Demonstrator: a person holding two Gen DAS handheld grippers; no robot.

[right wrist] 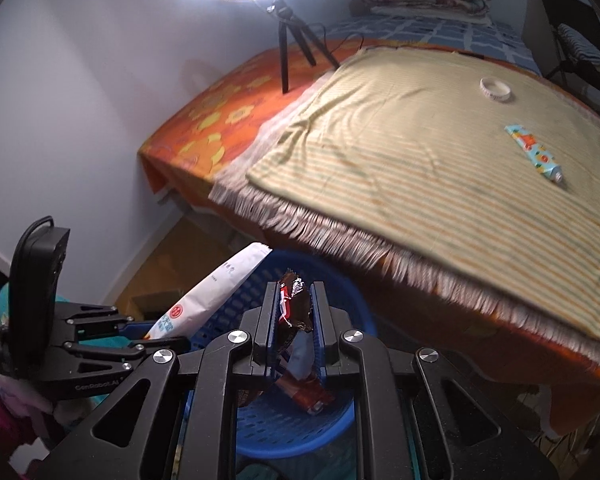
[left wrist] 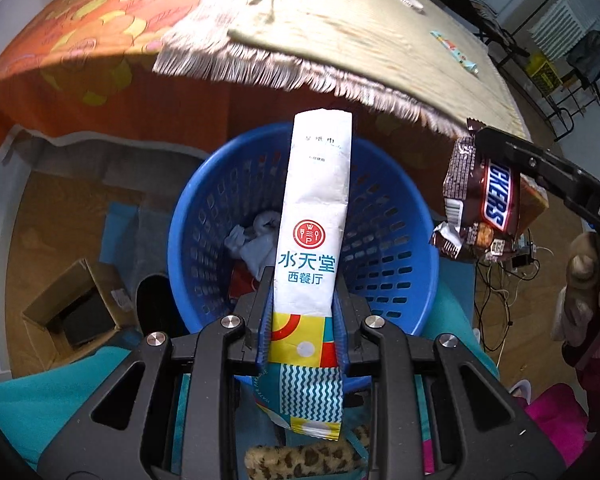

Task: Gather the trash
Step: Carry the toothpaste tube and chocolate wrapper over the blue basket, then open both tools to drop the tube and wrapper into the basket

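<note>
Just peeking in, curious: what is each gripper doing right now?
Left gripper: closed on the long wet-wipe packet.
Right gripper: closed on the Snickers wrapper.

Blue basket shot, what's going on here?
A person is clearing trash with a handheld gripper in each hand. The left gripper is shut on a long white wet-wipe packet, held above the blue basket. The right gripper is shut on a brown Snickers wrapper, also near the basket. Nothing has been dropped yet. A small printed tube and a white ring lie on the striped cloth on the table.
</note>
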